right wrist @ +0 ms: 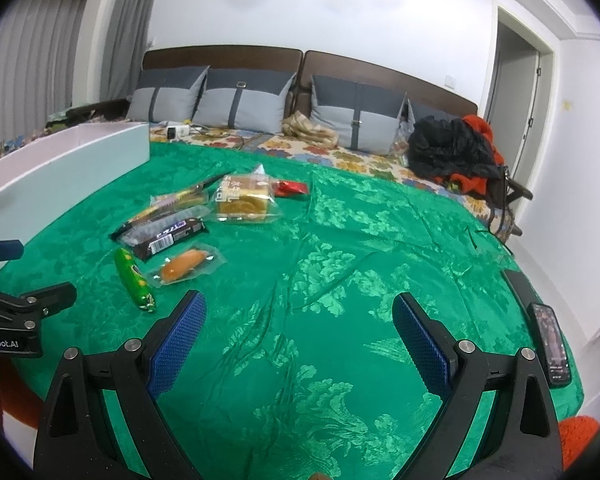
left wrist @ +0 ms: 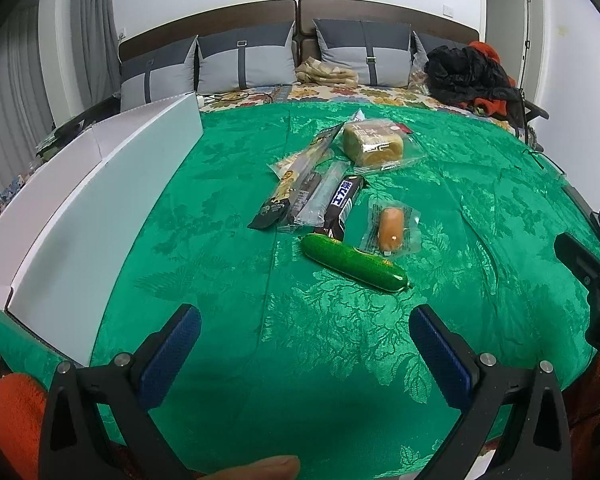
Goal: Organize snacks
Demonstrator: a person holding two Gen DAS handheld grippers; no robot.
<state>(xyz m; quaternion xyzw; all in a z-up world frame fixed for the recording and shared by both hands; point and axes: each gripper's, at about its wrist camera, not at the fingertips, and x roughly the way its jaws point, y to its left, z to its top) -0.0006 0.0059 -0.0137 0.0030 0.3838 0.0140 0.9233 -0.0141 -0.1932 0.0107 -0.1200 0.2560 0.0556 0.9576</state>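
Several snacks lie in a cluster on the green cloth [left wrist: 260, 280]: a green sausage stick [left wrist: 354, 263], a small orange sausage in clear wrap [left wrist: 391, 229], a dark chocolate bar [left wrist: 342, 206], two long wrapped bars [left wrist: 296, 184] and a packed bread loaf [left wrist: 374, 143]. A white open box [left wrist: 100, 200] stands at the left. My left gripper [left wrist: 304, 332] is open and empty, just short of the green stick. My right gripper [right wrist: 298, 320] is open and empty, to the right of the snacks [right wrist: 172, 236]. The green stick [right wrist: 132, 278] lies near its left finger.
A small red packet [right wrist: 292, 188] lies behind the bread. A phone [right wrist: 550, 342] and a dark remote [right wrist: 520, 286] lie at the cloth's right edge. Grey pillows [left wrist: 244, 60] and a black and orange pile of clothes [left wrist: 472, 76] are at the headboard.
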